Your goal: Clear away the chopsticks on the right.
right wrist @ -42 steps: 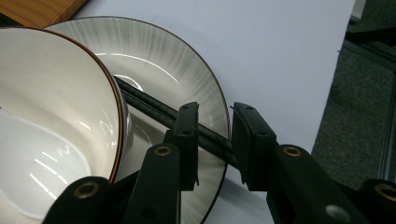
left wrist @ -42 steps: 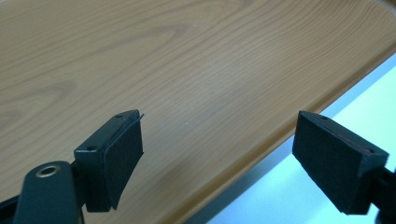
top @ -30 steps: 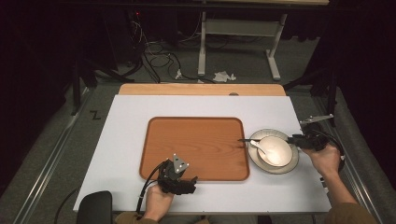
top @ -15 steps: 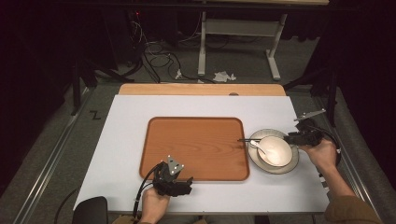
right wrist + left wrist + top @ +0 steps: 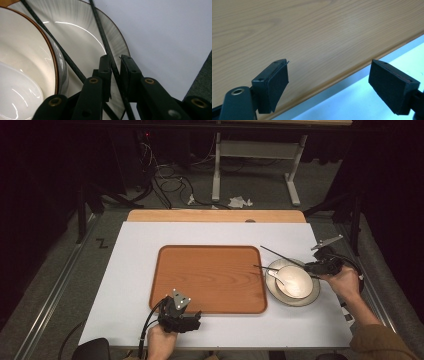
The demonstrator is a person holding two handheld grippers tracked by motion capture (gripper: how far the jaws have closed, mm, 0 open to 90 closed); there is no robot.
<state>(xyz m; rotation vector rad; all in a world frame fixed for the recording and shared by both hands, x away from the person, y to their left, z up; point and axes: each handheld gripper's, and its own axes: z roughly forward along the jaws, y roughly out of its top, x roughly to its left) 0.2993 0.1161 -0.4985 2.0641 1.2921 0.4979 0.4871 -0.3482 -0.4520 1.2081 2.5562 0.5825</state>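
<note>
My right gripper (image 5: pixel 115 75) jaws pinch one black chopstick (image 5: pixel 101 30) above plate (image 5: pixel 82 30), lower frame; second chopstick's end hidden; left gripper (image 5: pixel 329 85) jaws spread wide over tray (image 5: pixel 312 32) edge

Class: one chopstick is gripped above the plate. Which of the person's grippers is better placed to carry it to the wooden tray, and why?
The right gripper: its jaws are already shut on one chopstick above the plate. The left gripper hangs open at the tray's near edge, holding nothing, so it would probably need a handover.
</note>
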